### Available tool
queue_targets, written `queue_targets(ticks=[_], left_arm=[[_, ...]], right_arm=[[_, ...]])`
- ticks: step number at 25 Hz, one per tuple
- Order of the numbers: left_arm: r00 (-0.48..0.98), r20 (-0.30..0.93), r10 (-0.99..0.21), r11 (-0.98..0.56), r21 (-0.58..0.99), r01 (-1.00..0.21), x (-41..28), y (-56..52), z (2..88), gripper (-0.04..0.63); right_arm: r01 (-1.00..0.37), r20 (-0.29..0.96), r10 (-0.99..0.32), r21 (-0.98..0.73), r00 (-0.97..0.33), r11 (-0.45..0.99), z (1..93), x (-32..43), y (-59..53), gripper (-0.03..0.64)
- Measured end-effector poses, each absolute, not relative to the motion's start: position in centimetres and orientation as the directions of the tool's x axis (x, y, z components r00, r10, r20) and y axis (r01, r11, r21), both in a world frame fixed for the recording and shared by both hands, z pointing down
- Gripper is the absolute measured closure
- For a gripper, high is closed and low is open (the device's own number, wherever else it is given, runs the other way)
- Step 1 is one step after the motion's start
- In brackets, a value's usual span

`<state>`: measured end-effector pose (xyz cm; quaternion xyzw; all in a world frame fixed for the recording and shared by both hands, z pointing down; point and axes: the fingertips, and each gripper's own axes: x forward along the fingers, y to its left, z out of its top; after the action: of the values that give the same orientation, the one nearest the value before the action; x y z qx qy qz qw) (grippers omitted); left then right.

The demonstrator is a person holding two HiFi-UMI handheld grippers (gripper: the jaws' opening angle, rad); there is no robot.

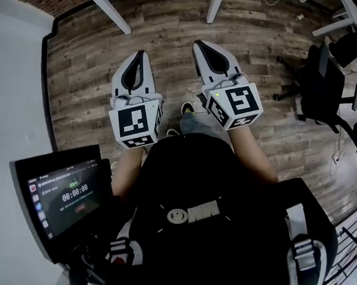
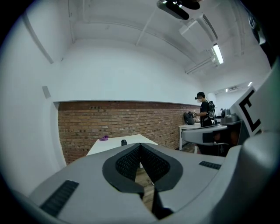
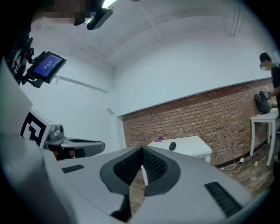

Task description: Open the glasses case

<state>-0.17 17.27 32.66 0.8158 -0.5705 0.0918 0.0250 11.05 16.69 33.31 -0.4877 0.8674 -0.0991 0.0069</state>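
Wood-plank floor, brick wall, white table

Bare floor ahead up to the white table; office chair at right.

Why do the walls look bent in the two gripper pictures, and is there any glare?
Left gripper view: the wide-angle lens bows the brick wall and darkens the corners, and the ceiling light glares white. Right gripper view: the same bending, though the distant white table stays fairly clear. Head view: dimmer, with the wooden floor curving toward the edges.
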Motion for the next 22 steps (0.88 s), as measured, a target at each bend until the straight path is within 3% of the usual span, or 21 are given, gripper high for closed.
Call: queue_targets(ticks=[15, 22], left_arm=[[0.323, 0.187, -0.928, -0.343, -0.093, -0.935, -0.6, 6.5, 32.6, 0.597], [0.324, 0.184, -0.928, -0.339, -0.055, -0.939, -5.0, -0.5, 33.9, 0.597]], right_arm=[[-0.827, 0.093, -0.835, -0.234, -0.542, 0.511, 34.3, 10.3, 5.8, 0.622], [-0.834, 0.12, -0.831, -0.195, -0.543, 0.516, 34.6, 6.1, -1.4, 0.621]])
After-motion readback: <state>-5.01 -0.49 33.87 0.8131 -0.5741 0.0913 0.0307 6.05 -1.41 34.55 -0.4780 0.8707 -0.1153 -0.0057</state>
